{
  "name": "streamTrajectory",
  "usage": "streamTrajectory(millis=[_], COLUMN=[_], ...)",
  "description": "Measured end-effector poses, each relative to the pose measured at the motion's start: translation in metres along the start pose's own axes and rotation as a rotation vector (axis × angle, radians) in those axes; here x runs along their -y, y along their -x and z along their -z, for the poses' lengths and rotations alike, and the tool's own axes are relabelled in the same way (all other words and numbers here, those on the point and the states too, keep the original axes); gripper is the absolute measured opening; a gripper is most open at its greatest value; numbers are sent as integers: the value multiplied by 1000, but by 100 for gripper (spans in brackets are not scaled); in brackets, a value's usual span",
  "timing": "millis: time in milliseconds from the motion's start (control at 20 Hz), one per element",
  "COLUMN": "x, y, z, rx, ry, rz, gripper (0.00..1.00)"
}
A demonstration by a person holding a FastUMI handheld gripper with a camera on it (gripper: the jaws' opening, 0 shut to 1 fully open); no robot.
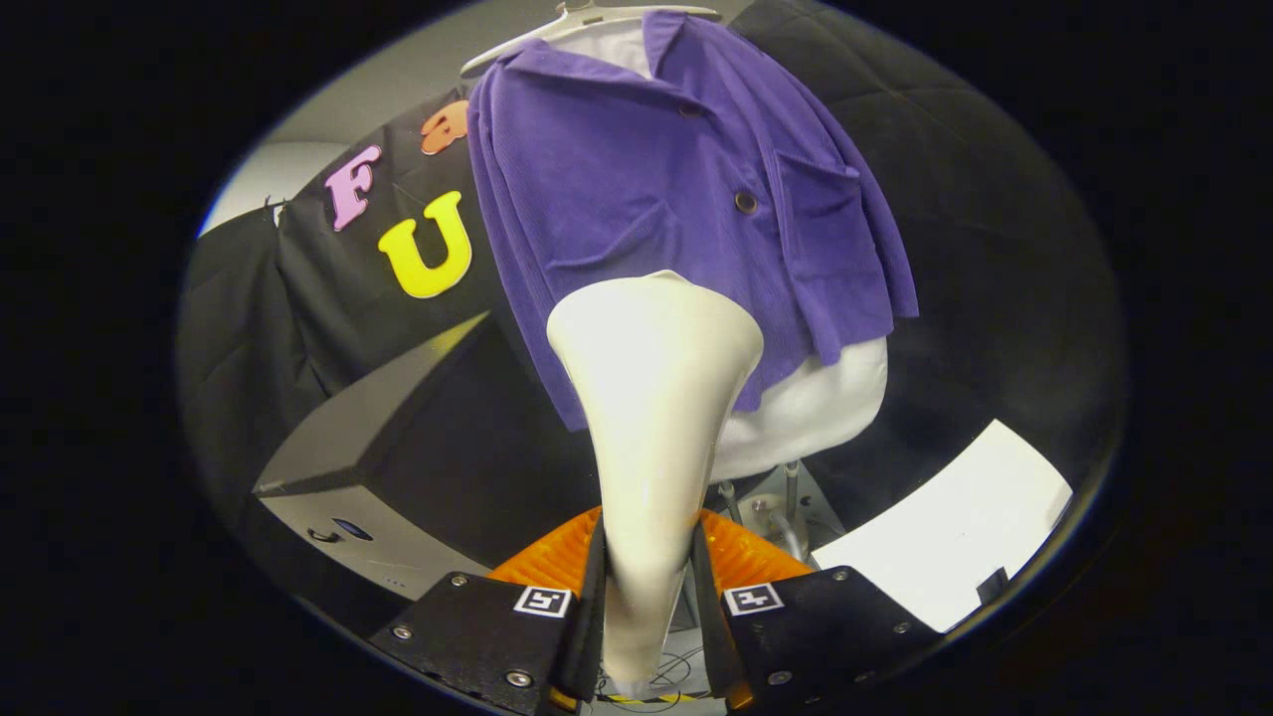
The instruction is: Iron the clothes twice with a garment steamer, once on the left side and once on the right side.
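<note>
Steamer (651, 398), cream and cone-shaped, stands up between the two fingers of the gripper (648, 607), whose jaws are closed narrow on its slim handle, both black pads pressing its sides. Its wide head flares out just short of the purple shirt (676, 199); whether it touches the cloth cannot be told. Beyond the steamer the shirt hangs buttoned on a white hanger (587, 25) over a white mannequin torso (816, 408), the torso's lower part bulging out under the hem to the steamer's right. Left of the steamer sits a grey box (378, 467). Right of it, lower down, lies a white sheet (955, 527).
</note>
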State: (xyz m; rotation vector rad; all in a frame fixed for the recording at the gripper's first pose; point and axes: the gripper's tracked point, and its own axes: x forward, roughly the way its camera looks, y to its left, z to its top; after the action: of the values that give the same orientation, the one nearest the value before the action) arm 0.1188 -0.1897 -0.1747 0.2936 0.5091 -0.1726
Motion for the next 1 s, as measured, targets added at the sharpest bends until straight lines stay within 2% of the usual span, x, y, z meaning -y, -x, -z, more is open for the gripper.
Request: streamTrajectory(millis=[150, 450, 650, 1000], x=[-9, -29, -31, -32], y=[37, 101, 114, 117], z=[-60, -163, -222, -331], rx=[129, 333, 432, 631], ry=[3, 18, 43, 12], rz=[4, -43, -41, -62], gripper=[41, 41, 41, 41])
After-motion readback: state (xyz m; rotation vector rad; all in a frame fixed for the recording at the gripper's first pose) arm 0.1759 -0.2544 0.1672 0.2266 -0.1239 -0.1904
